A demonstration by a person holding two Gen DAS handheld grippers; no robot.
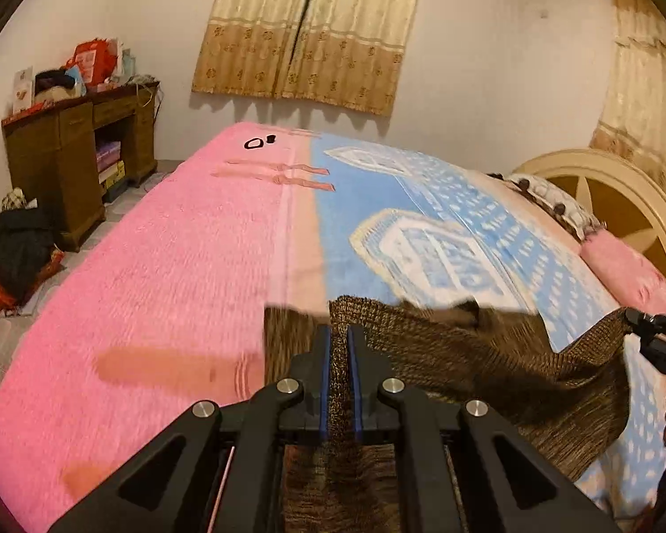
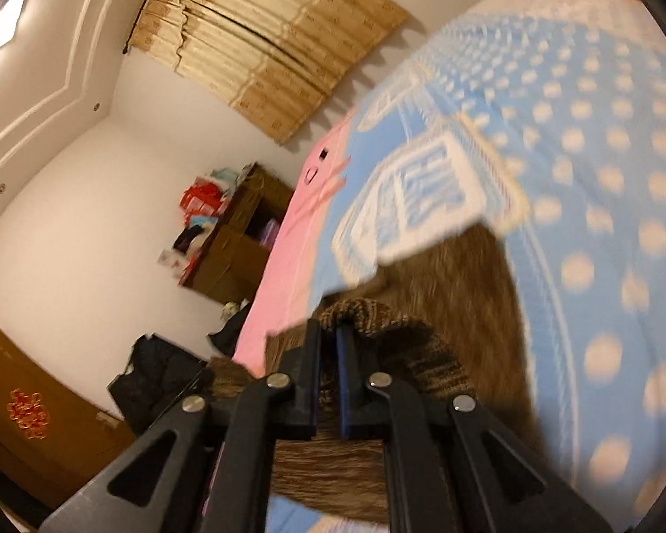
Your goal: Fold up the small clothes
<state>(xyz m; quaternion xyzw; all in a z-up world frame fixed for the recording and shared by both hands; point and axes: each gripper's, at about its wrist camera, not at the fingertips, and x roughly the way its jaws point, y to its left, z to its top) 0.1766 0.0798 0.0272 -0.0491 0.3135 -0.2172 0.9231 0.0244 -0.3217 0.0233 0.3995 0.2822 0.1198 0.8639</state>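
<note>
Right hand-held gripper (image 2: 328, 333) pinches a brown knit garment (image 2: 457, 284) — above the blue dotted blanket (image 2: 599, 155).

White-walled bedroom: beige curtains (image 1: 306, 31), cluttered wooden desk (image 1: 77, 151), pink-and-blue blanketed bed (image 1: 164, 257).

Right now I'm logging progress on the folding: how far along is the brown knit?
Early stage. Done: both tongs have a grip, the left tongs and right tongs each shut on an edge of the brown knit garment. In hand: it hangs stretched between them, lifted over the bed cover. Left: no neat fold shows yet; it still needs laying down and folding.
</note>
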